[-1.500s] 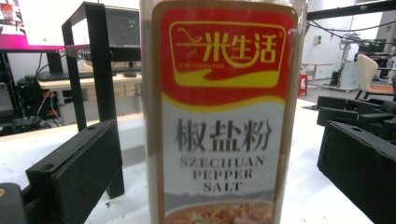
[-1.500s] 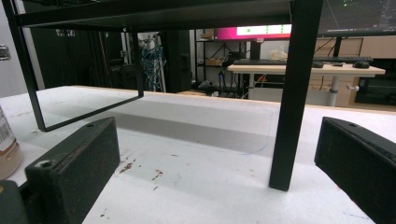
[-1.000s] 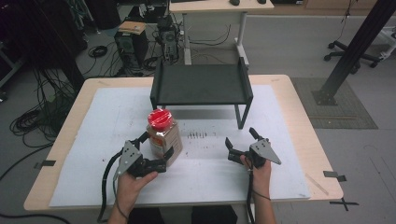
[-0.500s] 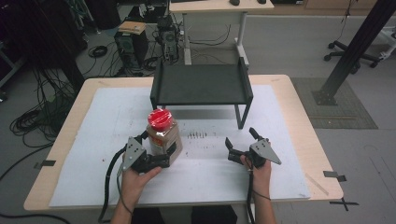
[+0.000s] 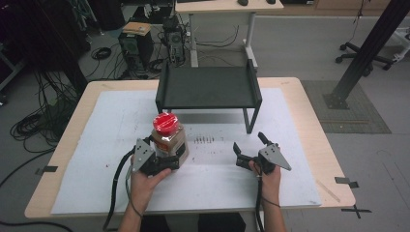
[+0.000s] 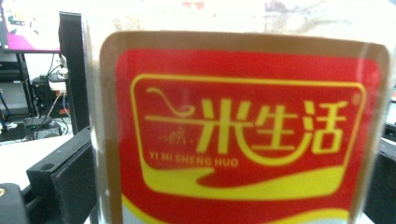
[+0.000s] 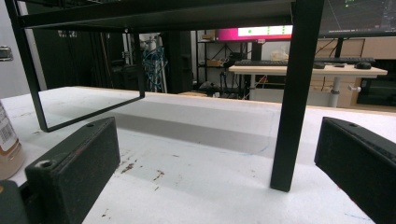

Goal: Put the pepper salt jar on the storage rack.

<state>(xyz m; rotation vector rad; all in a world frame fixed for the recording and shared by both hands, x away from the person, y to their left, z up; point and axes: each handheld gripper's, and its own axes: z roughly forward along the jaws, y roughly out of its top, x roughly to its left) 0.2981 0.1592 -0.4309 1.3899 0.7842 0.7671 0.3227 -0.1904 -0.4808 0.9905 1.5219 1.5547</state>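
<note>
High view: left gripper [image 5: 170, 155] closed around red-lidded jar [image 5: 168, 137], centre-left of frame, on counter [image 5: 96, 145]. Right gripper [image 5: 249, 151] wide, idle, lower right. Grasp step under way; next move likely lift toward black shelf [image 5: 209, 88].

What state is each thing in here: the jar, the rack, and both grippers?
jar: upright on the white mat, red lid on, between the left gripper's jaws.
left gripper: jaws around the jar's base; contact can't be confirmed.
right gripper: open, holding nothing, low over the mat.
black rack: standing on its legs, top bare.
</note>
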